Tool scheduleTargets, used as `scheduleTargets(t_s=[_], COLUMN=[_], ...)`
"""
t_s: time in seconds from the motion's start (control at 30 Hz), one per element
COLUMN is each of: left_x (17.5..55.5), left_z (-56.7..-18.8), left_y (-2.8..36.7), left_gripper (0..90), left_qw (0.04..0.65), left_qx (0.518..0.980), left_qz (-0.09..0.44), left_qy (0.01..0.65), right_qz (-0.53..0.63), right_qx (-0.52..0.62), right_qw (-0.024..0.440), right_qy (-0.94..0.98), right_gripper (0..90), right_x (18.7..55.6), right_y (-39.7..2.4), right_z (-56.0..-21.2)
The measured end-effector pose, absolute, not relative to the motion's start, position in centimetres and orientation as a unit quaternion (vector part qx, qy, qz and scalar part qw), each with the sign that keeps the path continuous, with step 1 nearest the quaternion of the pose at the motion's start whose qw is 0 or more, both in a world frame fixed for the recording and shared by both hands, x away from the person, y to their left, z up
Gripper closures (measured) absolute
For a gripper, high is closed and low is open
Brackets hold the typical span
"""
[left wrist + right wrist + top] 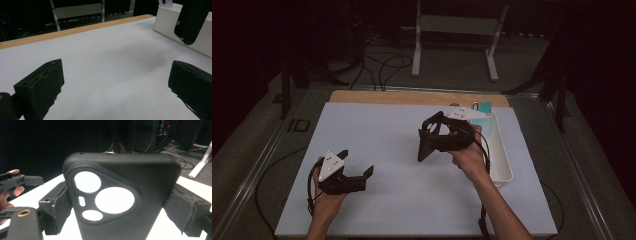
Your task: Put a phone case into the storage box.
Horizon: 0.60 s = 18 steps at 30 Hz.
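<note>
left gripper (pixel 359 171): low over table (pixel 387 145), jaws spread, nothing between
right gripper (pixel 428 142): raised, jaws pinching black phone case (pixel 120 202)

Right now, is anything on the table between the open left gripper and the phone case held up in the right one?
Nothing visible. The left gripper is open over bare white table, and the black phone case hangs clamped in the right gripper. The white bin lies beyond the case, not between.

Your light: dim, overhead | tabletop (pixel 402 150) evenly lit, surroundings black | soft shadows | near fingers (pixel 40 87) slightly blurred
</note>
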<state>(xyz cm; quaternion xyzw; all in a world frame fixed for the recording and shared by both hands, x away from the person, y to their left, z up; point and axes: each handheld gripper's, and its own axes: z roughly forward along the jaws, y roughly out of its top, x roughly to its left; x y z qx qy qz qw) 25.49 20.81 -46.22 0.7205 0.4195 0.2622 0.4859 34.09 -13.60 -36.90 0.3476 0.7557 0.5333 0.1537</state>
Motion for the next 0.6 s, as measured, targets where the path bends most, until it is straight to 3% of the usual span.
scheduleTargets(t_s=[0.6], left_x=[25.4], left_z=[-47.0], left_y=[21.7], left_gripper=[0.3], left_qw=[0.475], left_qx=[0.723], left_qz=[0.272], left_qy=[0.421], right_qz=[0.52], right_qx=[0.367], right_qw=[0.182], right_qy=[0.75], right_gripper=[14.5], right_x=[34.7], right_y=[-16.0], right_z=[-36.3])
